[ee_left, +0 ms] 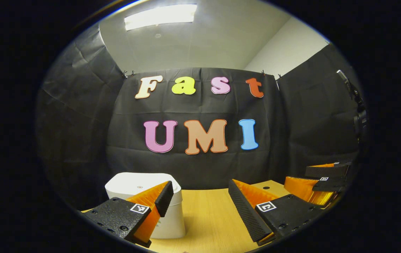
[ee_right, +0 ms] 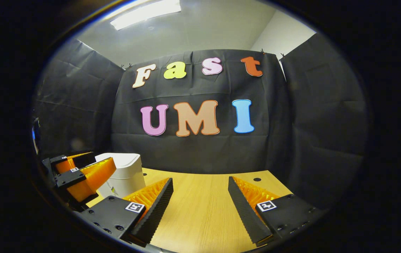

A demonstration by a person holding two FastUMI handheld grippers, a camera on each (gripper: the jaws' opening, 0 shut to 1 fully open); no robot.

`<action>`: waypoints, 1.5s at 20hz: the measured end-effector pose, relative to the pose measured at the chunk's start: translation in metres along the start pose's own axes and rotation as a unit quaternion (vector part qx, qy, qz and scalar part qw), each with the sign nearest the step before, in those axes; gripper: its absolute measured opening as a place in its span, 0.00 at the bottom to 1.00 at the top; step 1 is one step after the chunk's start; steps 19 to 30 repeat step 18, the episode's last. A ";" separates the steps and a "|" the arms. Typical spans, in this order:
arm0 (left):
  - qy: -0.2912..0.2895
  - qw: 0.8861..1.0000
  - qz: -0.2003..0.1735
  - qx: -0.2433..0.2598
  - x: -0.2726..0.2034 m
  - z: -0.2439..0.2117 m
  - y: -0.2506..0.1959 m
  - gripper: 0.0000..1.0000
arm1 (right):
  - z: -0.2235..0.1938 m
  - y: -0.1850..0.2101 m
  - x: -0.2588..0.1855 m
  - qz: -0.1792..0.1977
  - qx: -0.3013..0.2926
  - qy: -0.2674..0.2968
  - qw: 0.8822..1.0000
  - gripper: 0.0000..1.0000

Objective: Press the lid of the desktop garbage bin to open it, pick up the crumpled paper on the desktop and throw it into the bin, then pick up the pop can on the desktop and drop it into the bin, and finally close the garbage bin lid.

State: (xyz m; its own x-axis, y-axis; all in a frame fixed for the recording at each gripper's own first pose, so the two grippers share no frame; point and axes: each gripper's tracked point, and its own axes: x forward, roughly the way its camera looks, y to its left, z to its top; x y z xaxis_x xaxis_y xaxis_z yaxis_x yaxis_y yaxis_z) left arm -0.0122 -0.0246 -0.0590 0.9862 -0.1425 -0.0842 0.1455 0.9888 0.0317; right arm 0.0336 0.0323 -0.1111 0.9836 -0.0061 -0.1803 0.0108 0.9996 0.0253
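Two empty claws hovered over a wooden counter (ee_right: pixel 200 207) beside a shut bin.
Left claw (ee_left: pixel 197 196) and right claw (ee_right: pixel 200 191) gaped wide; the white bin (ee_left: pixel 144 189) sat left, lid down, presumably awaiting a press.

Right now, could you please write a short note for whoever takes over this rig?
Left gripper: open, holding nothing, raised over the wooden desktop beside the white garbage bin.
Right gripper: open, holding nothing, above the desktop.
Bin lid is closed. I cannot see the crumpled paper or pop can from here.
Done: nothing visible.
Left: press the lid open, bin the paper, then the can, and close the lid.
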 end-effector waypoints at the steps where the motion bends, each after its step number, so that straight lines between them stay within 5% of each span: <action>1: 0.002 1.000 0.000 -0.003 -0.001 -0.001 0.000 0.94 | 0.000 -0.001 -0.001 -0.002 0.002 0.000 1.000 0.99; 30: -0.006 1.000 0.009 -0.024 -0.009 0.004 0.010 0.94 | 0.008 0.005 -0.015 -0.004 0.006 -0.001 1.000 0.99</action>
